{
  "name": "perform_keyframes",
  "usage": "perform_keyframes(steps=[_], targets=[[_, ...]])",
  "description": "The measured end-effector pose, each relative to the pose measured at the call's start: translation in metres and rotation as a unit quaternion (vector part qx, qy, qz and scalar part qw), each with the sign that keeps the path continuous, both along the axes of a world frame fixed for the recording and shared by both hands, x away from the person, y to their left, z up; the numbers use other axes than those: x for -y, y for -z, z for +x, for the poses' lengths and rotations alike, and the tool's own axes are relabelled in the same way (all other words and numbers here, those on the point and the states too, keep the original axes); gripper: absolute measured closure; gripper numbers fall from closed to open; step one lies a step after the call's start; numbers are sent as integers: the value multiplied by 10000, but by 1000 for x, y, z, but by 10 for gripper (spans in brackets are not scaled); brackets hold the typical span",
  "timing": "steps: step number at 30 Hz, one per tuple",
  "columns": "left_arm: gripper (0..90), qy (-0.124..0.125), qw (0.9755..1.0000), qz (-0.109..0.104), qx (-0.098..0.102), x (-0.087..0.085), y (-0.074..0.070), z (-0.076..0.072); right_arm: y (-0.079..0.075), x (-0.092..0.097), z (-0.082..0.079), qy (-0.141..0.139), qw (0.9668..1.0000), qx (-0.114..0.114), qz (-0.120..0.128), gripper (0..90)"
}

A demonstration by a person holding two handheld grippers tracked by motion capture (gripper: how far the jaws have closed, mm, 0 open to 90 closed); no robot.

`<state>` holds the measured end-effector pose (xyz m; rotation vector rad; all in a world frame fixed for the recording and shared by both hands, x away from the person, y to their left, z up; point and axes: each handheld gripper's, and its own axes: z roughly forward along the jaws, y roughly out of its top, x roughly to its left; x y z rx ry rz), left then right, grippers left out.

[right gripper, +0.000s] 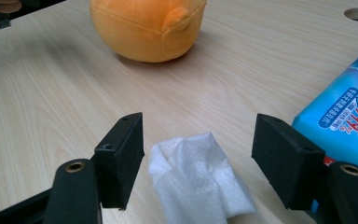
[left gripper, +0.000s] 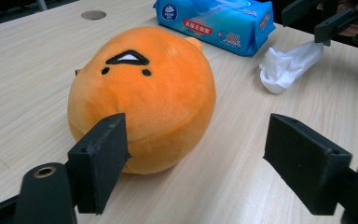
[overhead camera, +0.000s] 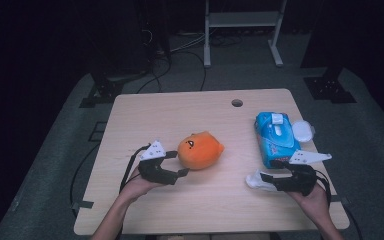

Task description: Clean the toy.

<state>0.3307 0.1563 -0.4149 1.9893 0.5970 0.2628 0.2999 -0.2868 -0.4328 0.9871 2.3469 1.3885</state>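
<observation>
Wooden table (overhead camera: 145, 210), light grain, with a round cable hole (overhead camera: 237, 103) near its far edge.

Left gripper (overhead camera: 176, 164) is sitting at the near-left of the table, held in the person's left hand (overhead camera: 139, 187). Its jaws are standing apart, released, gripping nothing. In the left gripper view the orange plush toy (left gripper: 142, 95) is lying just ahead of the jaws and off toward one of them; that jaw's pad is overlapping the toy's lower flank in the picture, though contact cannot be told. The other jaw is standing well clear over bare wood. The toy is resting on the table near the middle, its stitched face turned up and toward the far-left.

Right gripper (overhead camera: 262, 179) is sitting at the near-right, in the person's right hand (overhead camera: 316, 200). Its jaws are also spread wide, released. A crumpled white wipe (right gripper: 198, 179) is lying on the table between them, near one pad, with a clear gap to the other. Neither pad is pressing on it.

A blue pack of wet wipes (overhead camera: 275, 138) is lying flat just beyond the right gripper, its white flap lid open and facing up. A small white round cap (overhead camera: 302, 131) is sitting just beside the pack, on its right, toward the table's edge.

Plush toy and wipe are lying well apart.
</observation>
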Motion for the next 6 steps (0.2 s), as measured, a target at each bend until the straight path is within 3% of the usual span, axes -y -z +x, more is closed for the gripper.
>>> perform_keyframes(steps=[6], targets=[[187,-25,10000,-34,8,-3,3,-7,0,0,1,1,10000,-2,9,323]])
